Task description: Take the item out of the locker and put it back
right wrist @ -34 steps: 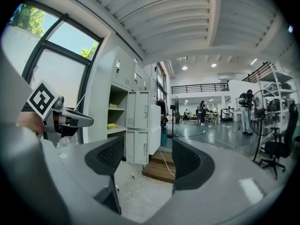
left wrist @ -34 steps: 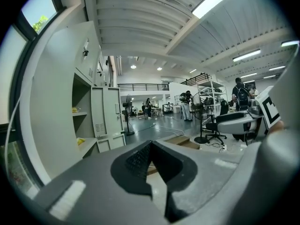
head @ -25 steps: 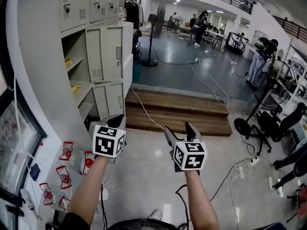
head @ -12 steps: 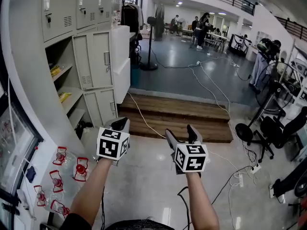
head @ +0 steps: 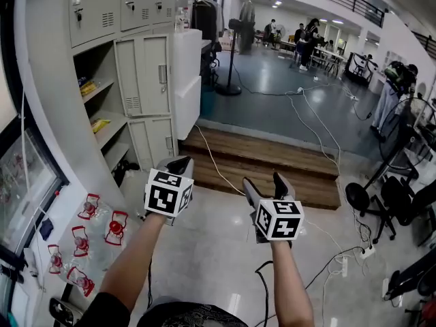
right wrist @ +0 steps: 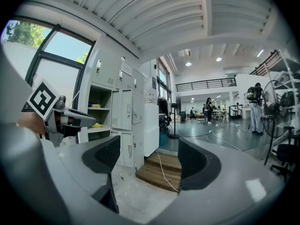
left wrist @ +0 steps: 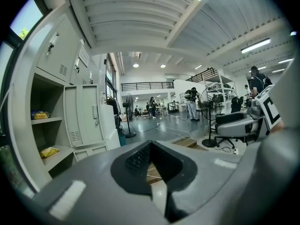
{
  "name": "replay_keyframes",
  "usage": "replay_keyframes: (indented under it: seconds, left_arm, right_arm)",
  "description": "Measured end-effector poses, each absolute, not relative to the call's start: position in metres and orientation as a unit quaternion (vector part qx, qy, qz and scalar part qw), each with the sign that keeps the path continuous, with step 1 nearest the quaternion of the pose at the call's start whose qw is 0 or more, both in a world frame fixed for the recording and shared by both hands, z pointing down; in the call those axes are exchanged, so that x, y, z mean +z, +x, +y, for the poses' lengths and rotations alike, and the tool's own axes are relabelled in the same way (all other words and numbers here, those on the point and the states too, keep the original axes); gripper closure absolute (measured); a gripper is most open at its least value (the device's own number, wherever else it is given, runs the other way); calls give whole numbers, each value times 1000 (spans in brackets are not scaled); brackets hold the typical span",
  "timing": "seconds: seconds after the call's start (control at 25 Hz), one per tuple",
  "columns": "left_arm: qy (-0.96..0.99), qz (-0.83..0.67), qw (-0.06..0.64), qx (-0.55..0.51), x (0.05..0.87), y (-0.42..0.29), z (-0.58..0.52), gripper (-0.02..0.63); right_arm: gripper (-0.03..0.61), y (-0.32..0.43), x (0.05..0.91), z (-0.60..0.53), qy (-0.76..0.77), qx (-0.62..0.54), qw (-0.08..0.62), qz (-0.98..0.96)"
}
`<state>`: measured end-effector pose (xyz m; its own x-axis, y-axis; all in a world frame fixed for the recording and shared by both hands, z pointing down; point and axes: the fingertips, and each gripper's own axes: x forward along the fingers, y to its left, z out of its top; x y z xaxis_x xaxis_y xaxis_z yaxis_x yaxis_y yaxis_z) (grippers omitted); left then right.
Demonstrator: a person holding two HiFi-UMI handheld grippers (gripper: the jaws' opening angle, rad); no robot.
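**Both grippers wait near the open locker**

The big grey locker (head: 146, 73) stands at the left, well apart from both grippers; most of its doors are shut, but one tall part is open, so its shelves show; the person stands on the pale floor (head: 218, 251) with a wooden step (head: 272, 162) ahead; I think nothing has been taken out yet.

The left gripper (head: 178, 163) is held out low on the side nearer the locker; its jaws are pressed together at the tips with nothing between them. The right gripper (head: 264, 181) is held beside it, a little apart; its jaws are spread wide and empty, with only floor and step seen between them; my guess is that it is kept wide so it is ready to grab.

The open shelves hold small things; a yellow item (head: 100, 124) lies on the middle shelf near the front edge, easy to reach; a packet (head: 86, 87) sits on the shelf above; something dark is down at the bottom, too dim to name. I cannot tell which one is meant, but the yellow item seems likely; the person would need to turn left and reach in for it.
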<state>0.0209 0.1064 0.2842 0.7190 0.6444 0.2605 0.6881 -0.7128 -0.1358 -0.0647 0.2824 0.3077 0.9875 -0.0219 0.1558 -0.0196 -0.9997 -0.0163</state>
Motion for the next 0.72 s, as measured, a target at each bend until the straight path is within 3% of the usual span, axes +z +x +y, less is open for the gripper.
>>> replay_keyframes:
  seconds: [0.72]
  left_arm:
    - [-944, -291, 99, -117, 303, 71, 52, 612]
  right_arm:
    - [179, 11, 325, 239, -992, -94, 9, 87]
